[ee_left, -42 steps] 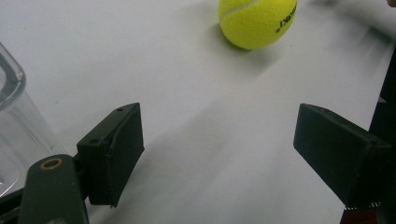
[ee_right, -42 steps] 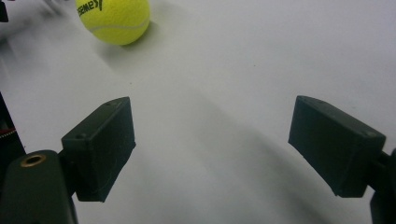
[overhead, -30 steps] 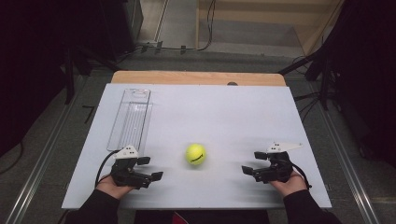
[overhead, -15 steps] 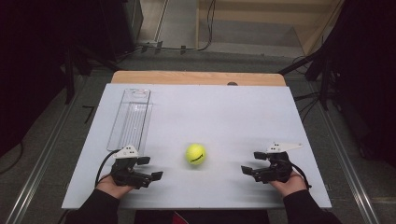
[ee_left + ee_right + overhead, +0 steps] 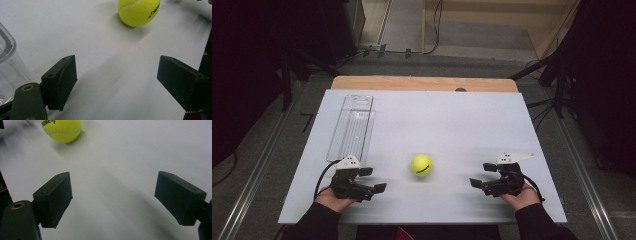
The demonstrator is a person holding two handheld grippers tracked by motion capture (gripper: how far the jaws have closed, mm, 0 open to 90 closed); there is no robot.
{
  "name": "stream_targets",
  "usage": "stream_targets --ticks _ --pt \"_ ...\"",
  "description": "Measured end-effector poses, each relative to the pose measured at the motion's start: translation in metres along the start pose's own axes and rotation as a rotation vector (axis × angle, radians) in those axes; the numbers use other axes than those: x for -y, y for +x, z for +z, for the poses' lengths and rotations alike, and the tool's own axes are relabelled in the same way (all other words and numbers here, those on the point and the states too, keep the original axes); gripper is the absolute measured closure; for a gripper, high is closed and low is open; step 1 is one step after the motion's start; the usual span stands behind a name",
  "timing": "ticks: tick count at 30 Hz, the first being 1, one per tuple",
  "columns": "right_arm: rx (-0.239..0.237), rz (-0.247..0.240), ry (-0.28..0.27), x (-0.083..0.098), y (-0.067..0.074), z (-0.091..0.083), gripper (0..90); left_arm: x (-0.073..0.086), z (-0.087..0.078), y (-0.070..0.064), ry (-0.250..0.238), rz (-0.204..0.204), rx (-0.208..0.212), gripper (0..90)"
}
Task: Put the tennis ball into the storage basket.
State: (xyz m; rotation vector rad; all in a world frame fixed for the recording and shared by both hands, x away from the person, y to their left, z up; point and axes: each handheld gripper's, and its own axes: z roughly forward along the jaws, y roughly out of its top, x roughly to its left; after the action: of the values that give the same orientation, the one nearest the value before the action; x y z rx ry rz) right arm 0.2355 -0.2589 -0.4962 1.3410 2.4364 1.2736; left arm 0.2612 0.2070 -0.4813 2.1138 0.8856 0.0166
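A yellow tennis ball (image 5: pixel 421 165) lies on the white table (image 5: pixel 442 120), near its front middle. In the left gripper view the ball (image 5: pixel 139 11) sits ahead at the top; in the right gripper view the ball (image 5: pixel 61 129) is at the top left. My left gripper (image 5: pixel 374 179) rests on the table left of the ball, jaws open with nothing between them (image 5: pixel 117 82). On the other side of the ball my right gripper (image 5: pixel 479 175) rests the same way, open and empty (image 5: pixel 113 200). Both point inward toward the ball, apart from it.
A clear plastic tube-shaped container (image 5: pixel 351 128) lies on the table's left side, just beyond the left gripper; its rim shows at the left gripper view's edge (image 5: pixel 6 50). A wooden strip (image 5: pixel 422 83) runs along the far edge. Dark equipment and cables surround the table.
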Motion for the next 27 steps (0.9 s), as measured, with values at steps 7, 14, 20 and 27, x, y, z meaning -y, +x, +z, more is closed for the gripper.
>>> stream_targets --ticks 7,14,20,27 --pt "-0.005 -0.003 0.002 0.000 0.001 0.000 12.6 -0.002 0.001 -0.001 0.001 0.017 -0.001 16.9" --pt "-0.006 -0.004 0.002 0.000 0.001 0.000 12.6 -0.005 0.001 -0.004 -0.012 0.022 0.010 17.0" --pt "-0.008 0.000 0.000 0.000 0.001 0.000 12.6 -0.010 0.007 -0.009 -0.002 0.036 0.013 16.9" --pt "-0.008 -0.004 0.000 0.000 0.001 0.000 12.6 -0.013 0.011 -0.013 -0.007 0.034 0.024 16.9"
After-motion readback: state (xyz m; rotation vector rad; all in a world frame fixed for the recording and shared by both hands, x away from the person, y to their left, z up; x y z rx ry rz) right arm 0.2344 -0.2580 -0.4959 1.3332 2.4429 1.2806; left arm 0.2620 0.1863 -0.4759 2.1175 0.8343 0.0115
